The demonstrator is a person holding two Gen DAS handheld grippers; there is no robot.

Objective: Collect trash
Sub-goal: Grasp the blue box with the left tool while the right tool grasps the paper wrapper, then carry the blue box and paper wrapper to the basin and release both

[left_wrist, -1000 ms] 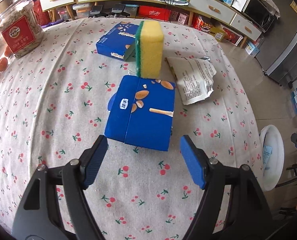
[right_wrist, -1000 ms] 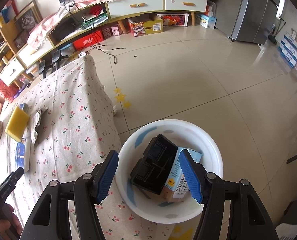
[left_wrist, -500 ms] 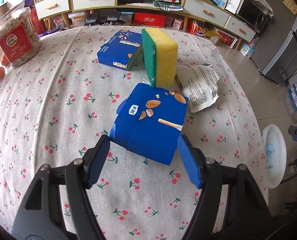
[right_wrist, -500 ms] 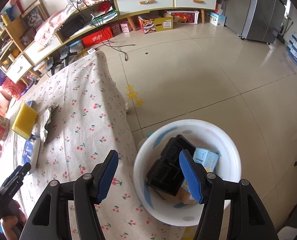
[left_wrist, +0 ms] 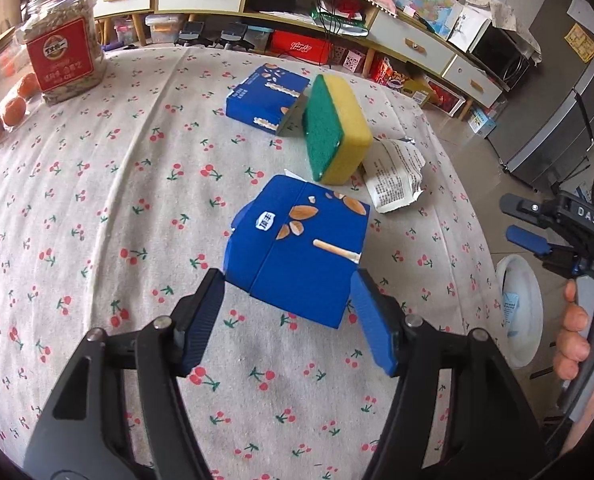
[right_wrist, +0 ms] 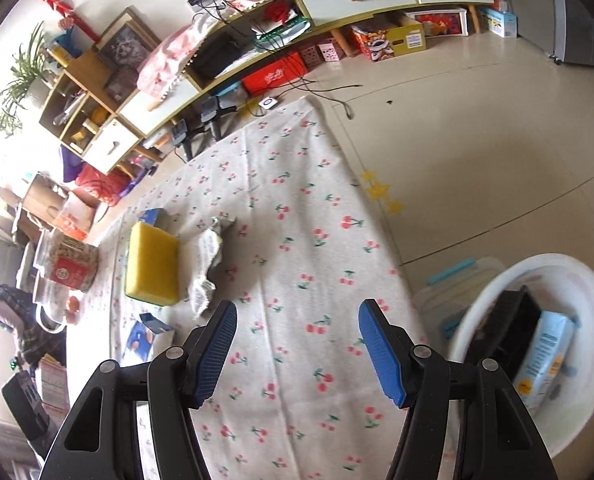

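Fingers [left_wrist: 201, 316] of the left gripper [left_wrist: 287, 316] stand spread, flanking the blue carton's [left_wrist: 297, 246] near edge on the bench [left_wrist: 97, 200]; right gripper [right_wrist: 297, 354] fingers also spread, empty, beside the white bin [right_wrist: 593, 300].

Oat jar [left_wrist: 63, 58] beside oranges [left_wrist: 15, 110] — sponge [left_wrist: 335, 134] mid-table, on edge.

Bright daylight in both views, colours a bit washed out. Right wrist view blows out hard at the left edge of the frame, and the white basin [right_wrist: 537, 356] at lower right is smeared with blur. Heavy fisheye bending plus black corners. Soft shadow under the sponge [left_wrist: 337, 128] in the left view.
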